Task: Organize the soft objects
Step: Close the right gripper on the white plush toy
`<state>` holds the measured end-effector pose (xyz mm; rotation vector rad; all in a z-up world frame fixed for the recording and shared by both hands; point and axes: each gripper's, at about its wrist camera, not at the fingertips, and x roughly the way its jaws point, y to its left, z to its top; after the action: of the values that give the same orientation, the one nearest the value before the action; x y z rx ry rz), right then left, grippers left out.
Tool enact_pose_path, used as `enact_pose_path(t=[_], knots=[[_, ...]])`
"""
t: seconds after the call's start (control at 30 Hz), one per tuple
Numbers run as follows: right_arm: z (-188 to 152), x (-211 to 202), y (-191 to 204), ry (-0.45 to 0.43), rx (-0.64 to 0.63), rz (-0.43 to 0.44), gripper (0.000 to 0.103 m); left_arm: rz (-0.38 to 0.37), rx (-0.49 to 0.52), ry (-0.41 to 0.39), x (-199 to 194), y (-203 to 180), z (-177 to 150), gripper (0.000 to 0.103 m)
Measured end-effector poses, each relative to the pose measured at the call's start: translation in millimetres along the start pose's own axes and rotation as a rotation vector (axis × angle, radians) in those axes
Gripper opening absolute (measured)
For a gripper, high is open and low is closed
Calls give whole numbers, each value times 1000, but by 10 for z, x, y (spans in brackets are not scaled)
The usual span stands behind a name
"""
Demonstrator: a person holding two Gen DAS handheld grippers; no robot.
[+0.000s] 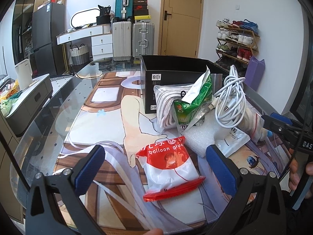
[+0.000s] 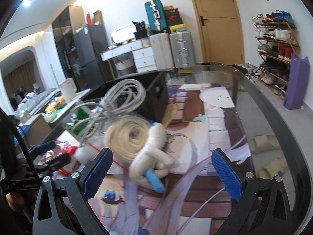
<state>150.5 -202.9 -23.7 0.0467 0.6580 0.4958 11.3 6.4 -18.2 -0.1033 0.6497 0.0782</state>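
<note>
Left gripper [image 1: 156, 164] spread wide, empty; balloon glue packet [image 1: 170, 166] lies between its fingers on the mat [image 1: 109, 105]. Right gripper [image 2: 162, 168] also spread, empty; plush toy [image 2: 154, 156] just ahead, rope coil [image 2: 127, 137] beyond, black box [image 1: 176, 74] farthest.

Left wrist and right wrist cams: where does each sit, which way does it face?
Left wrist: on the left gripper, low over the mat, facing the door wall; open fingers straddle the balloon glue bag; the right gripper and a hand show at right.
Right wrist: on the right gripper, facing the same wall from further right; open fingers frame the plush toy; the left gripper shows at left.
Shared: black box, white cable, mat.
</note>
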Motion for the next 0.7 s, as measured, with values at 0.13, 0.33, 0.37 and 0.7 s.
enact_pose_path(t=[0.13, 0.33, 0.37, 0.7], knots=[[31, 88, -24, 42, 9, -27, 103, 3, -1, 6, 32, 18, -9, 103], [46, 207, -57, 106, 16, -80, 103, 6, 1, 9, 45, 22, -12, 103], [49, 224, -76, 112, 23, -88, 103, 5, 1, 10, 43, 21, -10, 103], [53, 308, -109, 154, 28, -87, 102, 10, 8, 20, 78, 22, -14, 103]])
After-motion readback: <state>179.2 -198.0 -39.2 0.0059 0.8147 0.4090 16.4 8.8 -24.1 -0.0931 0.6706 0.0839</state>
